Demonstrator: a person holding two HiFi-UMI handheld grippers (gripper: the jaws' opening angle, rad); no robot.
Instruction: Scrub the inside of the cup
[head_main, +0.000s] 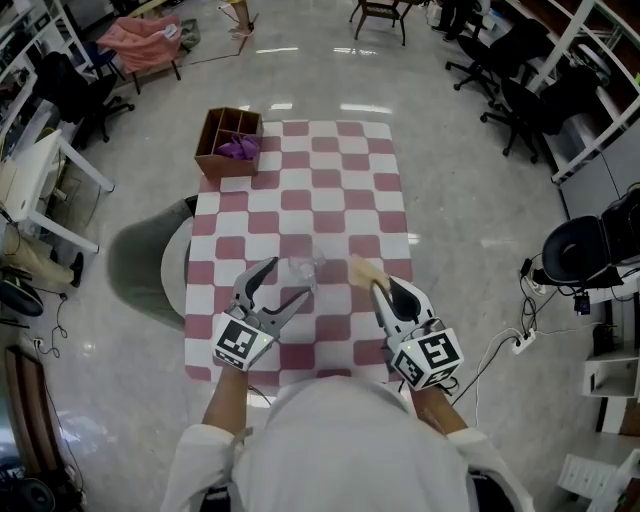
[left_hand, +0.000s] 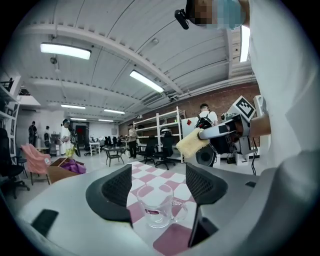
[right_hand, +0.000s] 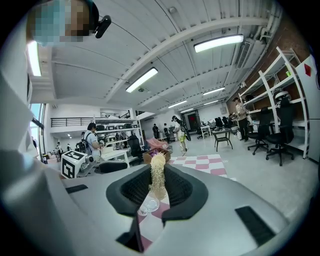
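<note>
Plainly, the chief danger lies with the left gripper (head_main: 288, 280). Its jaws stand spread wide, and the cup (head_main: 302, 267) sits between them and a little ahead, touched by neither pad. The right gripper (head_main: 380, 290) pinches a yellow sponge (head_main: 364, 270) between its closed-in jaws. If it pushes that sponge into the cup with nothing bracing it, the light glass would likely skate across the checked tablecloth (head_main: 340, 180) or tip onto its side. A hurried closing of the left jaws could also catch the handle rather than the wall and twist the cup round. The sponge may also snag on the rim instead of reaching the bottom.

The cup is a clear glass mug, standing upright, with a loop handle turned toward the left gripper's right-hand jaw and a small label on its wall. It appears empty. From the right gripper it lies just ahead, below the sponge's tip.
</note>
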